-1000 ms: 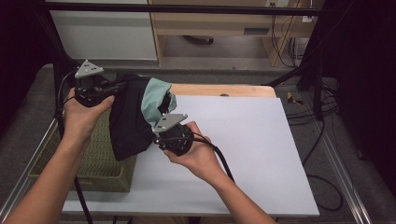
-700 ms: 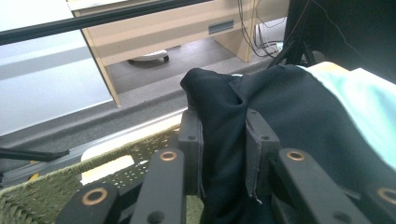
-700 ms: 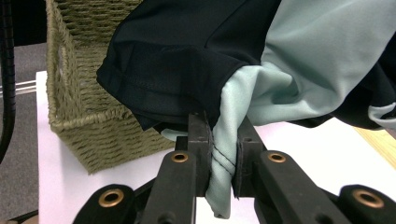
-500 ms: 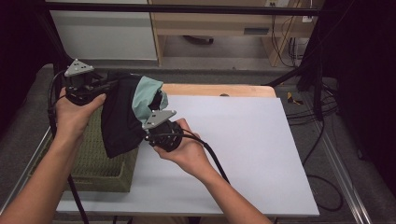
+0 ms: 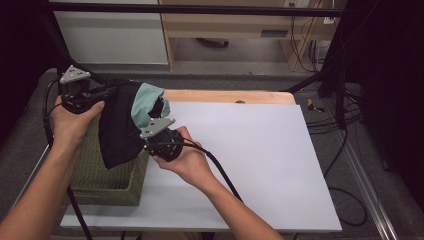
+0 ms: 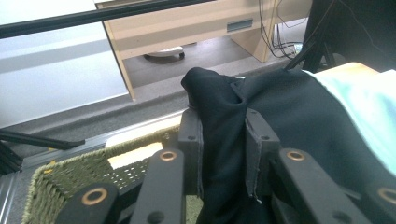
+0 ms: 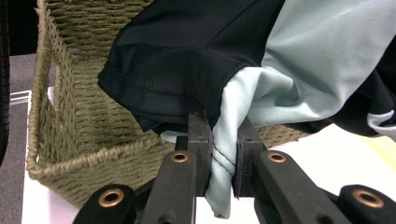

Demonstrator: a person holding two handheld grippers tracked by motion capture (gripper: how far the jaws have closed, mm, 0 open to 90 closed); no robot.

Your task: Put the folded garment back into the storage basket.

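Each hand-held gripper, left (image 6: 223, 154) and right (image 7: 223, 161), pinches the garment (image 5: 120, 125), spreading it above the basket (image 5: 107, 172) for lowering in.

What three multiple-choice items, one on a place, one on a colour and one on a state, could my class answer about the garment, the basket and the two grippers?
1. Where is the woven basket?
A. at the table's near left corner
B. at the far right corner
C. on the floor

2. Which colours does the garment show?
A. red and white
B. black and pale mint green
C. all yellow

3. How do the jaws of the left gripper and the right gripper stand?
A. both wide open and empty
B. one shut, one open
C. both clamped on cloth

Answers:
1. A, since the high view shows it at the near left of the white table.
2. B, as black fabric and mint fabric both show.
3. C, since each gripper view shows fabric pinched between the jaws.
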